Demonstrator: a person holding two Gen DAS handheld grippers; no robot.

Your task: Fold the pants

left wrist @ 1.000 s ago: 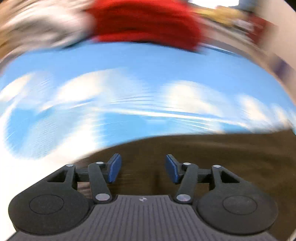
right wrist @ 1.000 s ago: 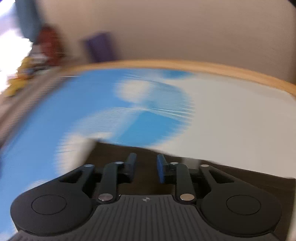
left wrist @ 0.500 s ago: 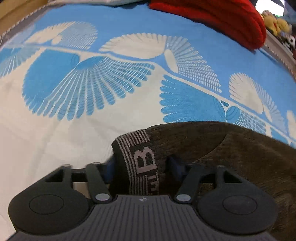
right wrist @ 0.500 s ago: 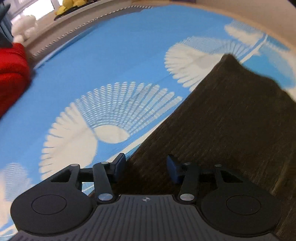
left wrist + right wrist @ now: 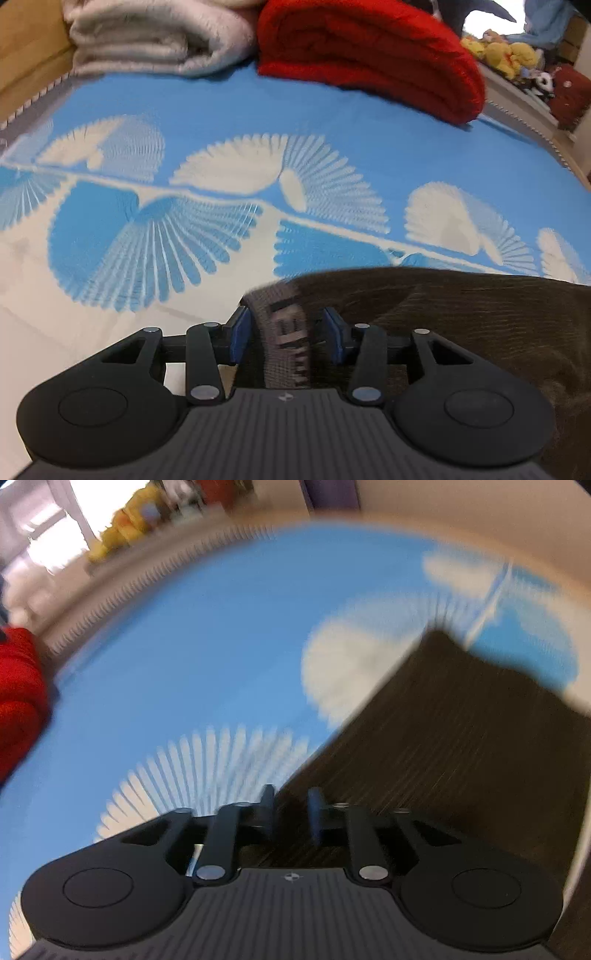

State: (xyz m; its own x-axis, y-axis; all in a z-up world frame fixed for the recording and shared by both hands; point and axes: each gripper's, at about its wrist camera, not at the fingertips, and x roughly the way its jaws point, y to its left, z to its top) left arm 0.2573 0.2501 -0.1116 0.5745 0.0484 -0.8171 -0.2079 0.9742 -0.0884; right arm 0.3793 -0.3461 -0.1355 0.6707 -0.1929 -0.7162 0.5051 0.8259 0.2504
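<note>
- Blue bedspread [image 5: 369,140] with white fan shapes covers the bed, and the dark brown pants [image 5: 480,325] lie on it at the near edge of both views.
- Seen from the left wrist, the pants' grey waistband [image 5: 284,332], with blurred lettering on it, rises between the 2 blue pads of the left gripper [image 5: 286,334].
- Left gripper's jaws have been closing; they stand at a middling width with the waistband bunched between them, the pads pressed against its sides.
- Seen from the right wrist, which is heavily blurred, the pants [image 5: 461,738] stretch away toward the upper right, one corner ending on a white fan.
- Right gripper [image 5: 290,816] sits at the pants' left edge with its jaws narrow, having just been closing; cloth lies between them, though I cannot tell whether the pads truly pinch it.
- Beyond the pants, a folded red blanket [image 5: 369,48] and a folded pale grey blanket [image 5: 147,37] sit side by side at the far end of the bed.
- Yellow stuffed toys [image 5: 509,55] crowd a ledge past the bed's right edge.
</note>
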